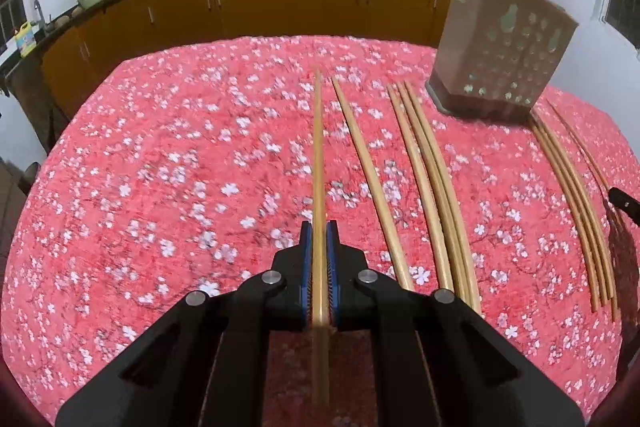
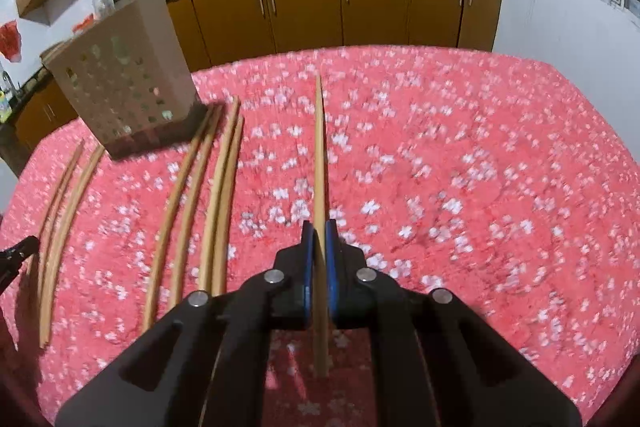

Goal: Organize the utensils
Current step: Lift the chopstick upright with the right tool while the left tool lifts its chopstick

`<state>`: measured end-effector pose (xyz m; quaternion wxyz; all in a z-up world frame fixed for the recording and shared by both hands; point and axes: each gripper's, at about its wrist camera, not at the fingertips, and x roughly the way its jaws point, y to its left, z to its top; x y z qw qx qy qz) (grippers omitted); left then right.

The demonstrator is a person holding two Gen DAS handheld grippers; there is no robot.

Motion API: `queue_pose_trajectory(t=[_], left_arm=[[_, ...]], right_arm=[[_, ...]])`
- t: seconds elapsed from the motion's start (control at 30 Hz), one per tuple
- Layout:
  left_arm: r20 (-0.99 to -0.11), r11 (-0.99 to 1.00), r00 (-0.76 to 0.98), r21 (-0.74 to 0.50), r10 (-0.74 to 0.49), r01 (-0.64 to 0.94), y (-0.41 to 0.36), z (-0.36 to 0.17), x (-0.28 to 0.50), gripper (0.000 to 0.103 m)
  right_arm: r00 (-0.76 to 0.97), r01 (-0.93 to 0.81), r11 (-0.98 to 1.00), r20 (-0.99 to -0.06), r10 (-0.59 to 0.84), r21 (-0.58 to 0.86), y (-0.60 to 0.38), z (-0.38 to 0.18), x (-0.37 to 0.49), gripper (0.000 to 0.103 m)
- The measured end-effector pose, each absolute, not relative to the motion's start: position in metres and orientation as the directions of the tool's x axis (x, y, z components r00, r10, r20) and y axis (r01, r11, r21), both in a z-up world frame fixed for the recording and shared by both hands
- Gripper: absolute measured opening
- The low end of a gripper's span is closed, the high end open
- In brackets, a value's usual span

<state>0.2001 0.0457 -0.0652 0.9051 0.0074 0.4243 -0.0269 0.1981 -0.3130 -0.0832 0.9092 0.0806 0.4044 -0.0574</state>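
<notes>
A red cloth with white blossoms (image 1: 160, 167) is covering the table, and a beige perforated utensil holder (image 1: 500, 55) is standing upright on it toward the far edge, with loose wooden chopsticks (image 1: 432, 179) lying in groups on the cloth on both sides of its base. The left gripper (image 1: 320, 231) is clamping one chopstick (image 1: 319, 147) lengthwise between its blue pads, tip pointing away. The right gripper (image 2: 319, 229) is likewise pinching a single chopstick (image 2: 319, 147), well right of the holder.

Chopsticks (image 1: 424, 187) lie side by side on the counter (image 1: 160, 187); the holder (image 1: 500, 59) stands at their far end.
</notes>
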Motion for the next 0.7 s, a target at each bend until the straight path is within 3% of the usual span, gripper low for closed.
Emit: queue_pose_trajectory(t=[0.7], left_arm=[[-0.574,0.993,0.815,-0.117,-0.078,0.013,0.075,0.046,0.19,0.008]], right_arm=[[0.863,0.137,0.985,-0.5,-0.066,0.106,-0.322,0.033,0.171,0.008]])
